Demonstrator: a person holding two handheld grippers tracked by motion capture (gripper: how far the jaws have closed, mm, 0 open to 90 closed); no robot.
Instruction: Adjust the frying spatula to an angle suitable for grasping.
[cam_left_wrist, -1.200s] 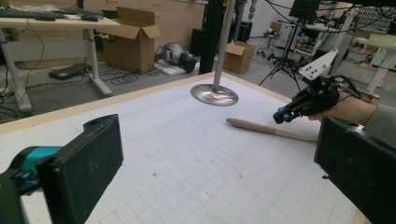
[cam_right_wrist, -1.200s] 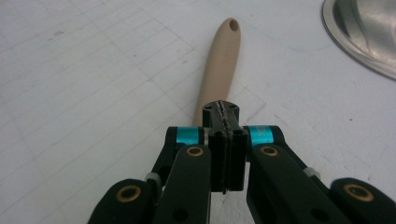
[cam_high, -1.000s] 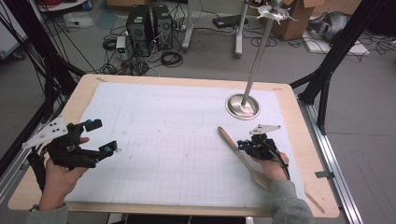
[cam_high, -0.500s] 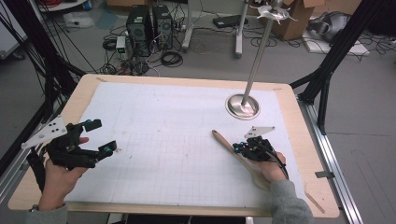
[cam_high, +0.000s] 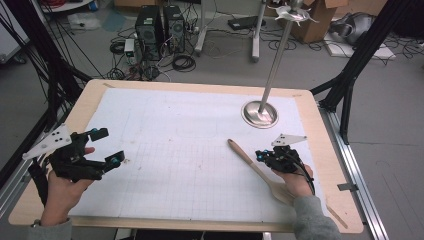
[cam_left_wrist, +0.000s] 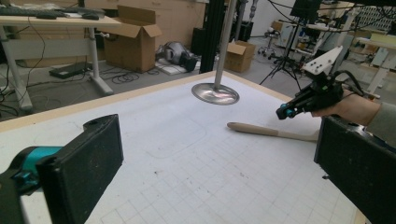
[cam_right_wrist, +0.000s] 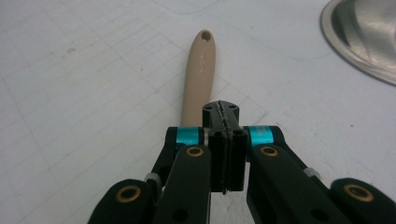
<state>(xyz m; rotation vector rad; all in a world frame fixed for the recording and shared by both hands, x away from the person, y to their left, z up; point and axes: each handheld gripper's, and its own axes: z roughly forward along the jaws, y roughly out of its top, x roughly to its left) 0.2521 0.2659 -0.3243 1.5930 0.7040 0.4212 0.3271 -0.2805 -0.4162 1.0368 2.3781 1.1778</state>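
A light wooden spatula (cam_high: 250, 162) lies flat on the white grid mat (cam_high: 175, 145), with its handle end pointing to the far left and its blade under the person's right hand. My right gripper (cam_high: 260, 155) hovers just over the handle (cam_right_wrist: 198, 79). Its jaws are pressed together with nothing between them (cam_right_wrist: 223, 116). It also shows in the left gripper view (cam_left_wrist: 286, 112), above the spatula (cam_left_wrist: 261, 130). My left gripper (cam_high: 107, 146) is held at the mat's left edge with its jaws wide apart and empty; its pads (cam_left_wrist: 93, 158) frame the view.
A metal stand with a round base (cam_high: 259, 113) and a tall pole rises at the far right of the mat, close behind the right gripper; the base (cam_right_wrist: 364, 37) is also near in the right gripper view. Wooden table border (cam_high: 320, 130) surrounds the mat.
The right hand and gripper drifted slightly left, and the spatula's handle end shifted a little with them. The left gripper has stayed put.
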